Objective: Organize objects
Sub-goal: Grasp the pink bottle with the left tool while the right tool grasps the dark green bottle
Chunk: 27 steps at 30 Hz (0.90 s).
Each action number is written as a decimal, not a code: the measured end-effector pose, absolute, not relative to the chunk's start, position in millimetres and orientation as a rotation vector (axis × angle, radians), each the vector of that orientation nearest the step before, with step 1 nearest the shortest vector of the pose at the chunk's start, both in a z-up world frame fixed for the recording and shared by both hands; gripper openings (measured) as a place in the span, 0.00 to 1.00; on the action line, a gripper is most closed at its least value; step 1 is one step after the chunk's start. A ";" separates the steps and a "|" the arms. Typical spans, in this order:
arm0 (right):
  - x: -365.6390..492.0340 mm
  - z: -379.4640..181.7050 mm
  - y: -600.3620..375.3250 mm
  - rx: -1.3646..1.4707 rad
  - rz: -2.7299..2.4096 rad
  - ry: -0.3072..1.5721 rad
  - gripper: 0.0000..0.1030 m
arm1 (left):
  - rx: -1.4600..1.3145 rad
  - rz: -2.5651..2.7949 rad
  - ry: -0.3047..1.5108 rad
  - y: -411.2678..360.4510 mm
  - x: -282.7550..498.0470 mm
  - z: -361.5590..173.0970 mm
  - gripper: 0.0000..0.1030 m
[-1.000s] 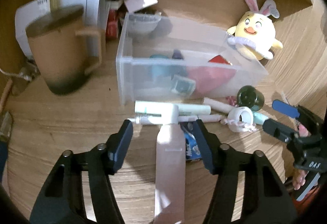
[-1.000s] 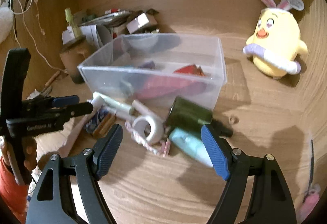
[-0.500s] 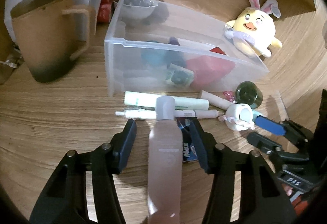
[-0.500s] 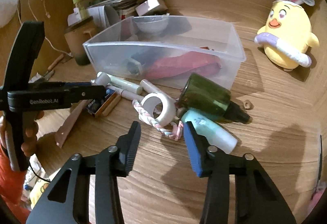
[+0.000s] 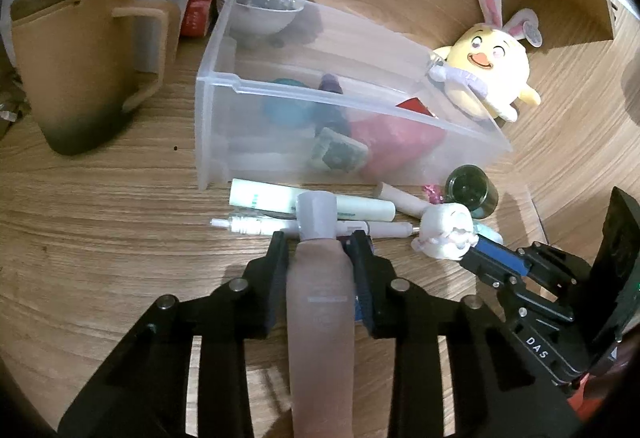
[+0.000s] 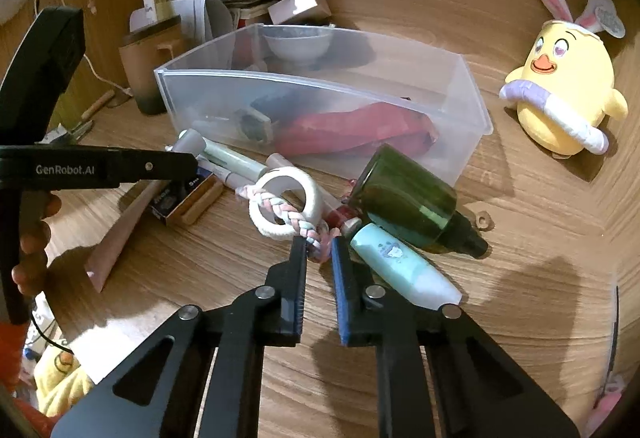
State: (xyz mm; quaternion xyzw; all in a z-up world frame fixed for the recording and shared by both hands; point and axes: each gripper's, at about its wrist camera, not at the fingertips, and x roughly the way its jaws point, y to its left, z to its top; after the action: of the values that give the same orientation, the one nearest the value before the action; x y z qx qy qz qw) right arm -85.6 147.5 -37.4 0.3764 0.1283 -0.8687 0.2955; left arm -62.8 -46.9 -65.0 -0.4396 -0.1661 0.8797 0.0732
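My left gripper [image 5: 318, 244] is shut on a pink tube [image 5: 320, 302] with a grey cap, lying on the wooden table in front of the clear plastic bin [image 5: 224, 86]. My right gripper [image 6: 319, 248] is shut on the braided cord of a white ring [image 6: 286, 208]; it also shows in the left wrist view [image 5: 446, 232]. Around the ring lie a green bottle [image 6: 404, 198], a mint tube [image 6: 396, 264], a pale green tube [image 5: 312, 203] and a white pen [image 5: 260, 227]. The bin [image 6: 468, 110] holds a red pouch [image 6: 352, 130] and small items.
A tan lidded mug [image 5: 76, 66] stands left of the bin. A yellow chick plush [image 6: 560, 94] sits at the right. A white bowl [image 6: 296, 44], boxes and papers are piled behind the bin. A small box [image 6: 184, 198] lies by the pens.
Both grippers have closed: the left one onto the pink tube, the right one onto the ring's braided cord after moving forward to it.
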 end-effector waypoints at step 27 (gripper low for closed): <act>-74.3 18.0 165.5 0.874 -2.342 0.183 0.07 | -1.056 2.827 -0.424 -44.4 -25.5 -2.0 0.31</act>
State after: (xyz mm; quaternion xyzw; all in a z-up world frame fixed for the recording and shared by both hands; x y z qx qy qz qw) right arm -74.3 165.5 18.0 0.3313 0.0695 -0.8876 0.3124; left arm -25.5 -44.4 -2.0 -0.3463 -0.1390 0.9266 0.0471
